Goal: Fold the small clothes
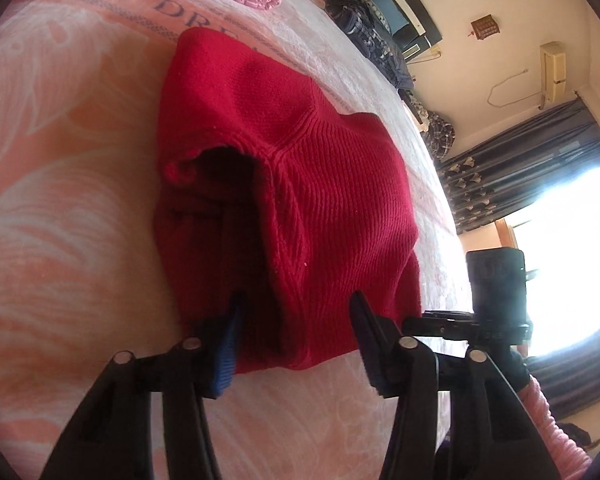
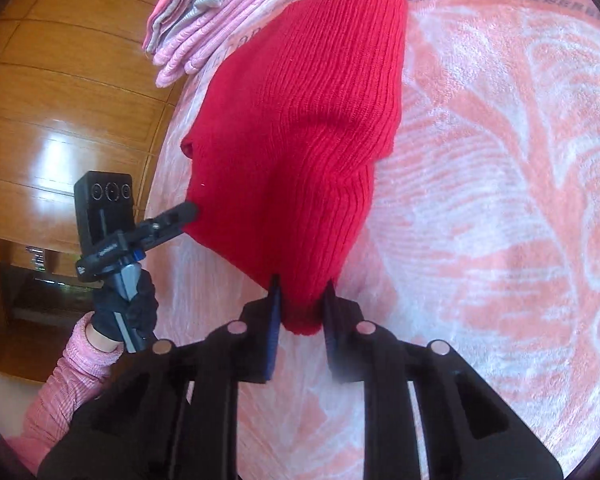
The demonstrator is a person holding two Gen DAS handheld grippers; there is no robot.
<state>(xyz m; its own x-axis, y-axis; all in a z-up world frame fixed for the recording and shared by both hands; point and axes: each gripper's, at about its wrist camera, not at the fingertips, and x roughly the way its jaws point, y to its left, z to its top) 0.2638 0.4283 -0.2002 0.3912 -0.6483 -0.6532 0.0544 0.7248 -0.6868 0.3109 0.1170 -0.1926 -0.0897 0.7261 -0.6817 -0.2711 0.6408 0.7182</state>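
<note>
A red knit sweater (image 1: 300, 168) lies bunched on the pink-and-white bedspread (image 1: 60, 208). My left gripper (image 1: 296, 306) stands open, its fingers wide apart on either side of the sweater's near edge, which reaches toward the camera between them. In the right wrist view the sweater (image 2: 300, 120) tapers to a corner pinched in my right gripper (image 2: 302, 286), which is shut on it. The left gripper (image 2: 188, 210) touches the sweater's left edge, held by a black-gloved hand (image 2: 128, 308) with a pink sleeve. The right gripper (image 1: 414, 320) shows at the sweater's right corner.
A stack of folded pink clothes (image 2: 192, 28) lies at the head of the bed (image 2: 500, 200). A wooden wardrobe (image 2: 60, 100) stands beside the bed. Dark clothes (image 1: 364, 20) are piled past the bed's far edge, near dark curtains (image 1: 520, 160) and a bright window.
</note>
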